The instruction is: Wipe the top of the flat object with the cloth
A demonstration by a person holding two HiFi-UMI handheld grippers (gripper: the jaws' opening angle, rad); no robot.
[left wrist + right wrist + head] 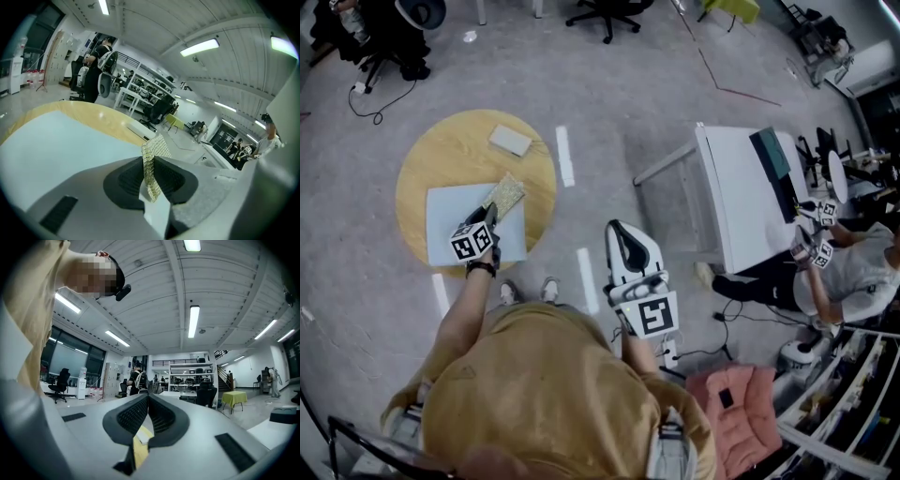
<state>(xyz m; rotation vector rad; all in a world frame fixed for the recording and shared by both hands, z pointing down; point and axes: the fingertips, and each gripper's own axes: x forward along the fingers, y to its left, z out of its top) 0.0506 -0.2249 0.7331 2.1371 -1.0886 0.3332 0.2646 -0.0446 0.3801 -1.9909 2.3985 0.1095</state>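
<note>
The cloth (504,194) is a small, yellowish piece with a knobbly weave. It hangs over the far right corner of the flat object (450,214), with part of it lying past that edge. The left gripper (490,214) has its claw pinched on the near end of the cloth. In the left gripper view the fabric stands folded between the pads (152,164).

I judge the cloth to be light and limp, so it will fold under itself if pushed. It is better to drag it flat behind the grip. The flat object looks like a thin, pale sheet, probably light, so it may slide when wiped, and nothing holds it down.

The sheet lies on a round wooden table (450,150). Beyond the sheet, well apart from it, rests a small white block (510,140), which is not in the way.

The right gripper (623,246) is far to the right of the sheet, off the table. Its claw is pressed together with nothing in it (146,413).
</note>
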